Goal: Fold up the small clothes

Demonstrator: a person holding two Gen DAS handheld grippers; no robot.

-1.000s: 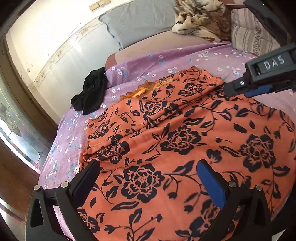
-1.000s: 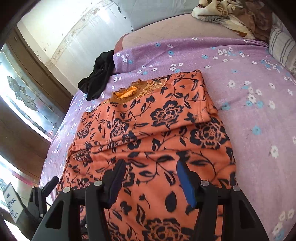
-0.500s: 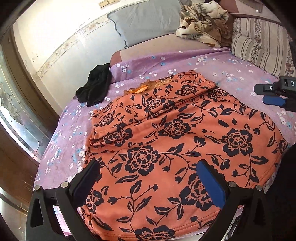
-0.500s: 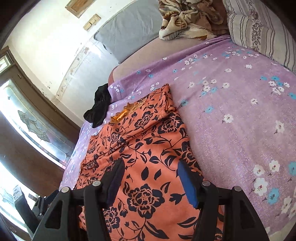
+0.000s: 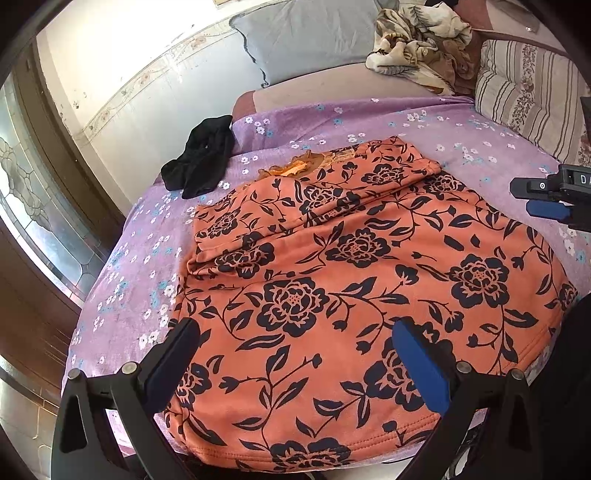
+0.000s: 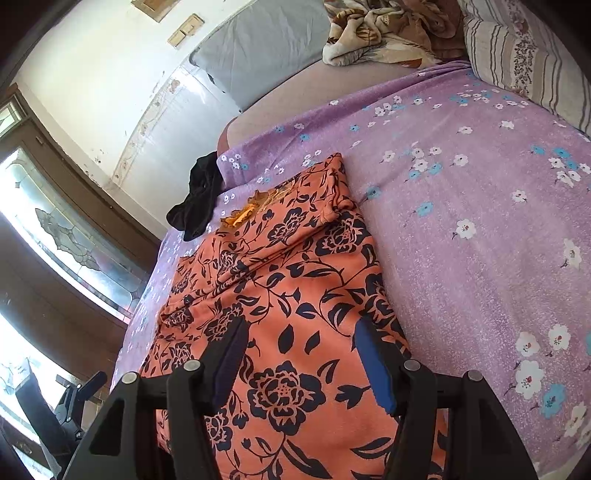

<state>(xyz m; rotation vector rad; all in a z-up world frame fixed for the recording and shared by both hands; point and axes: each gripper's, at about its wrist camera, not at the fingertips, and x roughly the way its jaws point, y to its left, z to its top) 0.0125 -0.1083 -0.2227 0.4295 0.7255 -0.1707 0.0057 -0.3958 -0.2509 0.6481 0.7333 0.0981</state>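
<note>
An orange garment with black flowers (image 5: pixel 332 266) lies spread on the purple bedspread (image 5: pixel 125 280), its far part folded over itself. It also shows in the right wrist view (image 6: pixel 295 295). My left gripper (image 5: pixel 295 354) is open and empty, held above the garment's near hem. My right gripper (image 6: pixel 299 354) is open and empty above the garment's right side; it shows at the right edge of the left wrist view (image 5: pixel 550 199).
A black cloth (image 5: pixel 199 162) lies at the bedspread's far left corner. A grey pillow (image 5: pixel 306 33), a crumpled patterned blanket (image 5: pixel 421 40) and a striped pillow (image 5: pixel 532 103) sit at the head. A stained-glass door (image 5: pixel 33 206) is left of the bed.
Both grippers have pulled back and up from the garment, so more of the bed shows. The right gripper has moved off to the right. The garment lies as before.
</note>
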